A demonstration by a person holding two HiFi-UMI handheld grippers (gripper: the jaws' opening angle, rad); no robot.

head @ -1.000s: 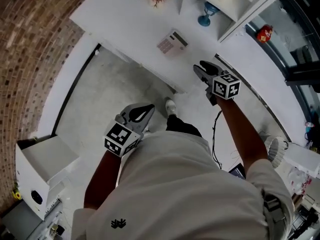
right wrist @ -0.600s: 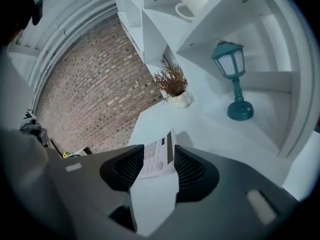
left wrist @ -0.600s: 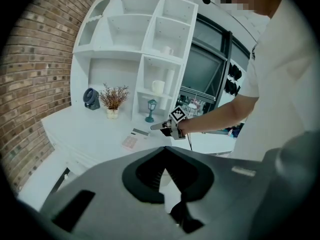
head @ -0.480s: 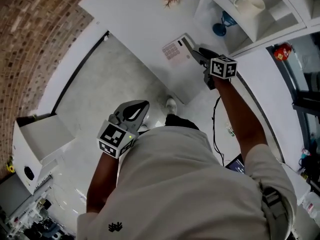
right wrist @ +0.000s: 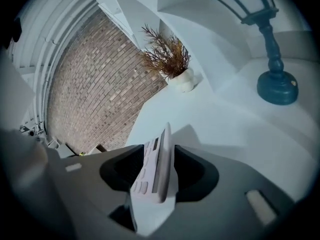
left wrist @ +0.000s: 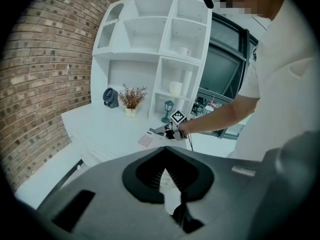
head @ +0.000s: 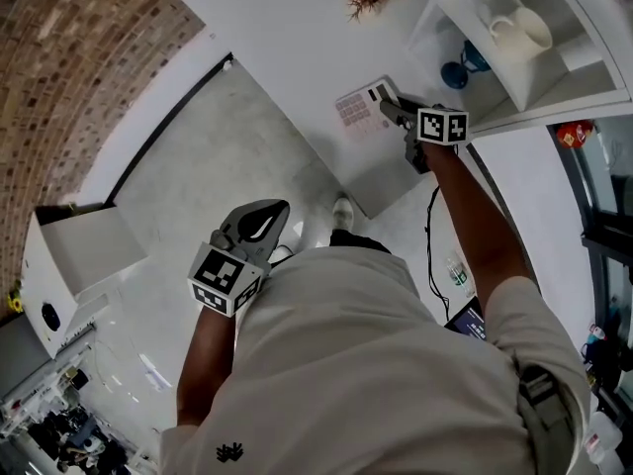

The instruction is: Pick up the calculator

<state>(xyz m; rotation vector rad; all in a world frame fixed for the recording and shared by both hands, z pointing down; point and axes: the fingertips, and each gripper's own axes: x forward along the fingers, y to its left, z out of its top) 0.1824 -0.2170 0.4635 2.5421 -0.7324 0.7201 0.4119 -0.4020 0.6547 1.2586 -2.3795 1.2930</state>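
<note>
The calculator (head: 358, 109), pale with pinkish keys, lies on the white table (head: 287, 38) near its front corner. My right gripper (head: 388, 103) reaches over that corner and straddles the calculator's right end. In the right gripper view the calculator (right wrist: 157, 169) stands edge-on between the jaws of the right gripper (right wrist: 162, 154). Those jaws have just been opening, and a gap shows on each side of it. My left gripper (head: 277, 209) hangs low over the floor beside my hip, shut and empty. The left gripper view shows the left gripper (left wrist: 165, 151), the calculator (left wrist: 146, 140) and the right gripper (left wrist: 162, 130) ahead.
A potted dried plant (right wrist: 172, 59) and a blue lantern (right wrist: 272, 84) stand behind the calculator. The white shelf unit (head: 554, 77) holds a white jug (head: 519, 28). A white box (head: 79, 250) sits on the floor at left, by the brick wall. A cable (head: 432, 255) runs below the table.
My right gripper has travelled forward and down onto the table, from short of the calculator to around its end. The left gripper has shifted a little and turned.
</note>
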